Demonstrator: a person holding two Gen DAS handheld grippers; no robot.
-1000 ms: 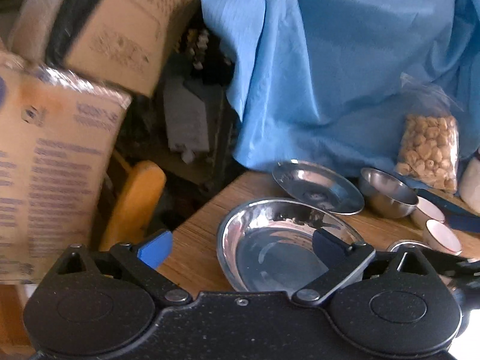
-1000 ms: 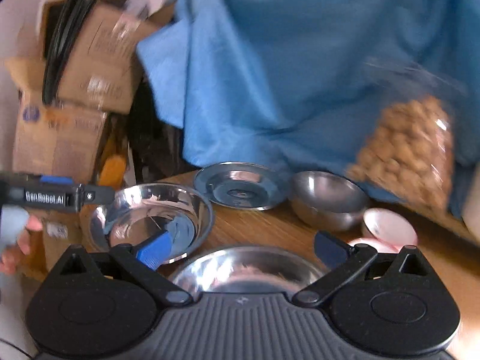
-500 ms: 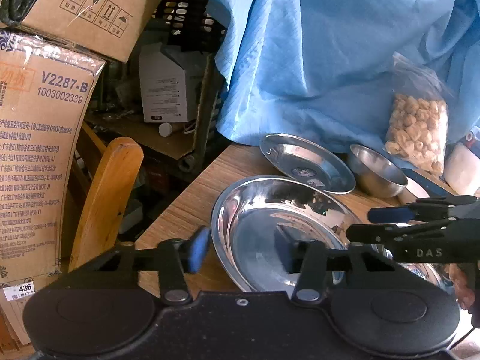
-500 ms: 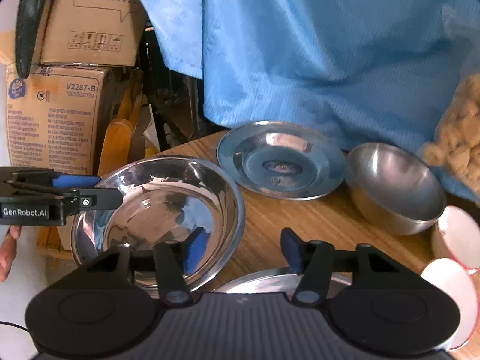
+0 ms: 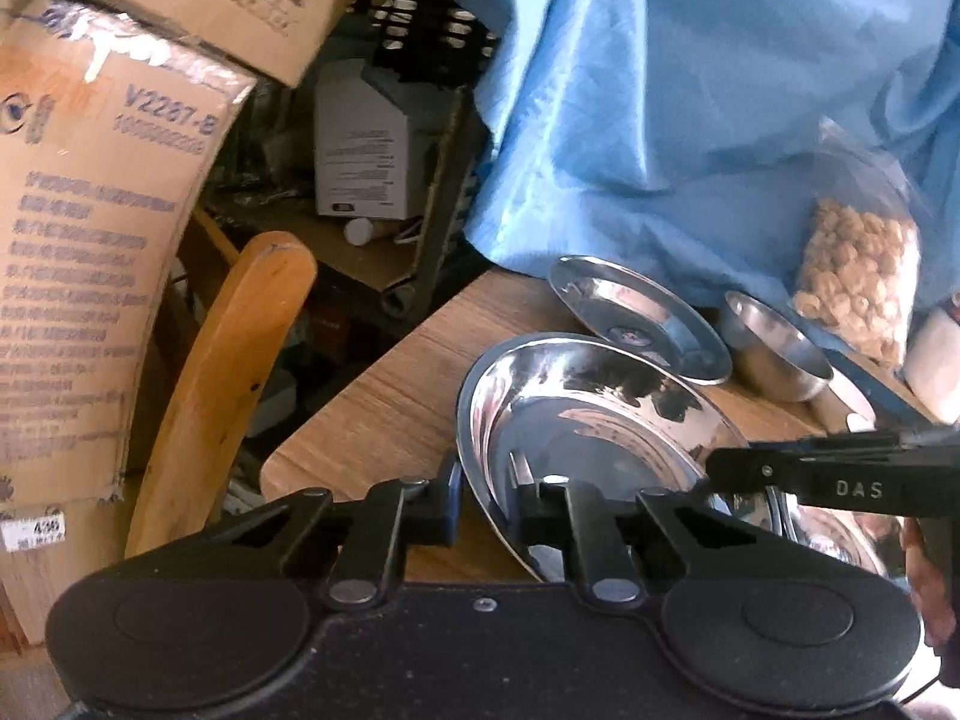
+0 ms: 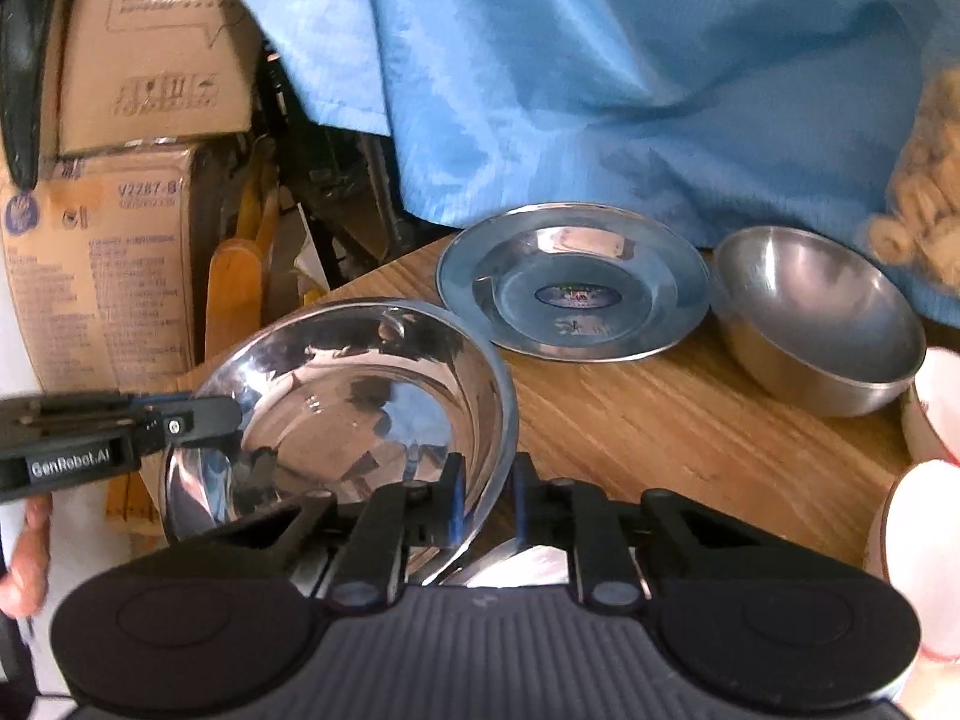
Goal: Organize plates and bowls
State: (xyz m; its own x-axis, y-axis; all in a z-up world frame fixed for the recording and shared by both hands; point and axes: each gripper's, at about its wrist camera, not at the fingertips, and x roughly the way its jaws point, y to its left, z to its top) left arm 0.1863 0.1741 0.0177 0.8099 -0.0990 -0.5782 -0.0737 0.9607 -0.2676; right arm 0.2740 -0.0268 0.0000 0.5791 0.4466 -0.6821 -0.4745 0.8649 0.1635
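A large shiny steel bowl point(image 5: 600, 426) point(image 6: 348, 396) is tilted above the wooden table point(image 6: 660, 420). My left gripper point(image 5: 483, 507) is shut on its near left rim. My right gripper point(image 6: 486, 504) is shut on its right rim; it also shows in the left wrist view point(image 5: 720, 474). The left gripper shows in the right wrist view point(image 6: 231, 414) on the bowl's left rim. A flat steel plate point(image 6: 573, 282) point(image 5: 636, 312) lies behind the bowl. A smaller steel bowl point(image 6: 816, 318) point(image 5: 774, 348) stands to the right of the plate. Another steel dish point(image 5: 834, 540) lies partly under the big bowl.
White cups with red trim point(image 6: 924, 516) stand at the right table edge. A bag of snacks point(image 5: 852, 282) leans on blue cloth point(image 6: 600, 90) behind the dishes. Cardboard boxes point(image 5: 90, 228) and a wooden chair back point(image 5: 222, 372) stand left of the table corner.
Both grippers have closed from half-open onto the rims of the large steel bowl. The bowl has tilted and risen off the table.
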